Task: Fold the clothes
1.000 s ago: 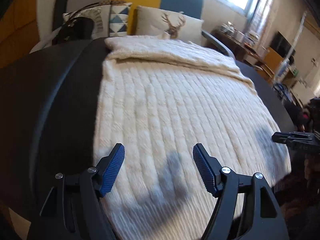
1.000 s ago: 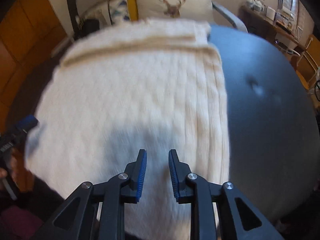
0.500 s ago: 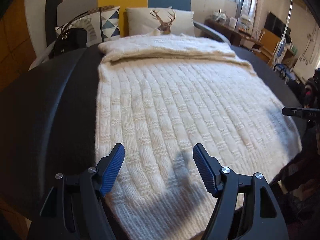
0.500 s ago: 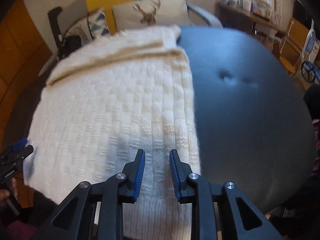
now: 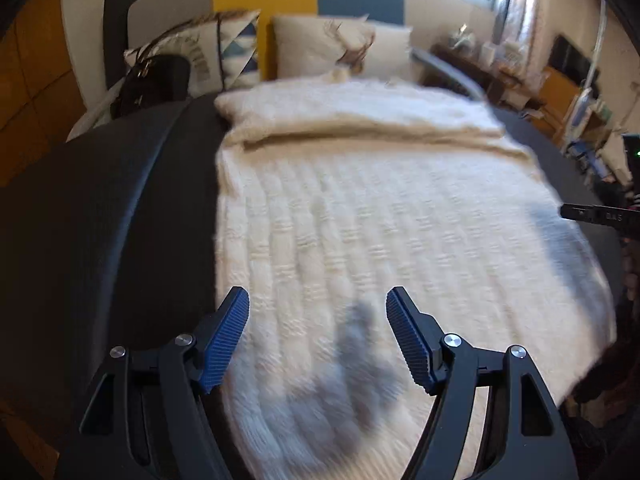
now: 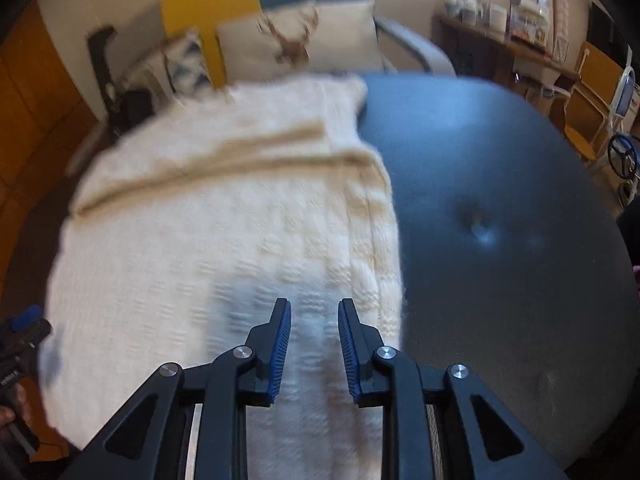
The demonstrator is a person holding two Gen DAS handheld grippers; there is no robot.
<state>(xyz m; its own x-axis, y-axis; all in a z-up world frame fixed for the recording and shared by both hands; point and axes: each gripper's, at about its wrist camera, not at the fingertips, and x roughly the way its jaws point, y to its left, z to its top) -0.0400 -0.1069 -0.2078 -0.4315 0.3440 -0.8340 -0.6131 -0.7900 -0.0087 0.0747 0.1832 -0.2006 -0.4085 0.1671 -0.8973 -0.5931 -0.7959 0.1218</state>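
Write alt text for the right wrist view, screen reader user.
A cream knitted garment lies spread flat on a dark round padded surface, its far end folded over. The right gripper hangs over the garment's near right edge, blue-padded jaws slightly apart and holding nothing. Behind are a deer-print cushion and blurred furniture.

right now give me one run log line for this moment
left gripper: open over sweater near edge | right gripper: narrow gap, empty, over sweater right edge | far end folded | table
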